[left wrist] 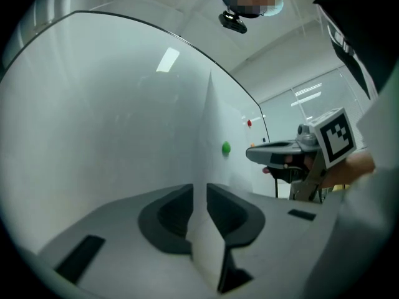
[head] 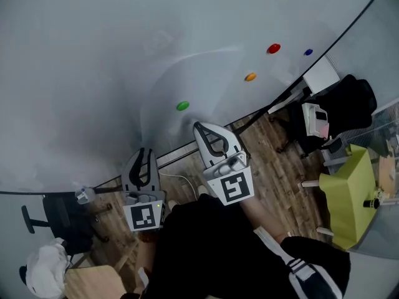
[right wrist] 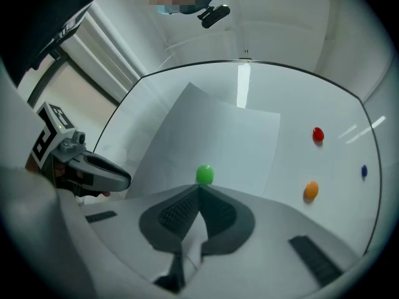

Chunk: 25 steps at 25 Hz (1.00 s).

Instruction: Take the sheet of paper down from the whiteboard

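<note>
— What fills the scene?
— The whiteboard [head: 93,73], pale and wide, running off to the right.
— And the sheet of paper [right wrist: 218,136]?
— It stands in front of the board, its lower edge pulled out toward the person and gripped at two spots.
— By which gripper?
— Both. The left gripper [left wrist: 198,195] has its jaws clenched on the lower edge, with the white sheet running up between them. The right gripper [right wrist: 198,189] pinches the same edge further right, its jaws pressed together on the paper.
— Any magnets?
— A green magnet [right wrist: 204,174] shows on the sheet just past the right jaws' tips. A red magnet [right wrist: 318,134], an orange magnet [right wrist: 310,190] and a blue magnet [right wrist: 364,171] sit on bare board to the right, clear of the paper.
</note>
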### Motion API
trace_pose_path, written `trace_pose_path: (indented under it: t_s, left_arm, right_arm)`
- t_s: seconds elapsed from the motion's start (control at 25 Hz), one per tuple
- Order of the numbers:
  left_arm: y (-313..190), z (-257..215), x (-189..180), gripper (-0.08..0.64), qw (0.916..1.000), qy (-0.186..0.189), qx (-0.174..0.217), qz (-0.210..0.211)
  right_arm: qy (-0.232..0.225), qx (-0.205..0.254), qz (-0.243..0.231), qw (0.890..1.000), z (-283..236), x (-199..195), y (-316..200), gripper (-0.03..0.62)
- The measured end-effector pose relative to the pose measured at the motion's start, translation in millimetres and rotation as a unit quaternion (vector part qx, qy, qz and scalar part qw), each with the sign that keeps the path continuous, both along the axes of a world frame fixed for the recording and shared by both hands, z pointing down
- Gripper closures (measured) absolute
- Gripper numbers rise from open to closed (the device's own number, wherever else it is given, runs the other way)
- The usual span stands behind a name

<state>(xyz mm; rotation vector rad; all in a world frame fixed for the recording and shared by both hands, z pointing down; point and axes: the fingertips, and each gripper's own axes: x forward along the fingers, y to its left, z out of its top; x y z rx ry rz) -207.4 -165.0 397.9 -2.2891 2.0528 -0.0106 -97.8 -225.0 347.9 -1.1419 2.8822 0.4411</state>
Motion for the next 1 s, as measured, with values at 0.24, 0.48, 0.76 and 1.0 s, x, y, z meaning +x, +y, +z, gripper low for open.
trace_pose_path:
  t_s: [0.24,0.48,0.76,1.0]
  left_arm:
    - [-6,2,-5,0.486,0.9998,-0.016,-0.01,0.01]
    - [-15,-9,-4,0.478,0.9998,0.007,0.003,0.016]
    - [-23,-7,-4,0.466,0.9992,-0.021,-0.003,0.032]
    - [-30,-13,3,0.462,0.9991,-0.002,0.003,0.042]
  right_arm:
    - [0.016,0.006,0.012,1.0,-2,0,-1,0.594]
    - [0.025,0.016,0.024,0.999,-7,4,-3,0.594]
    - [0.029,0.024,0.037,0.999,-14,7,-12,0.594]
    - [0.023,0.031,0.041,0.998,-19,9,-18,0.592]
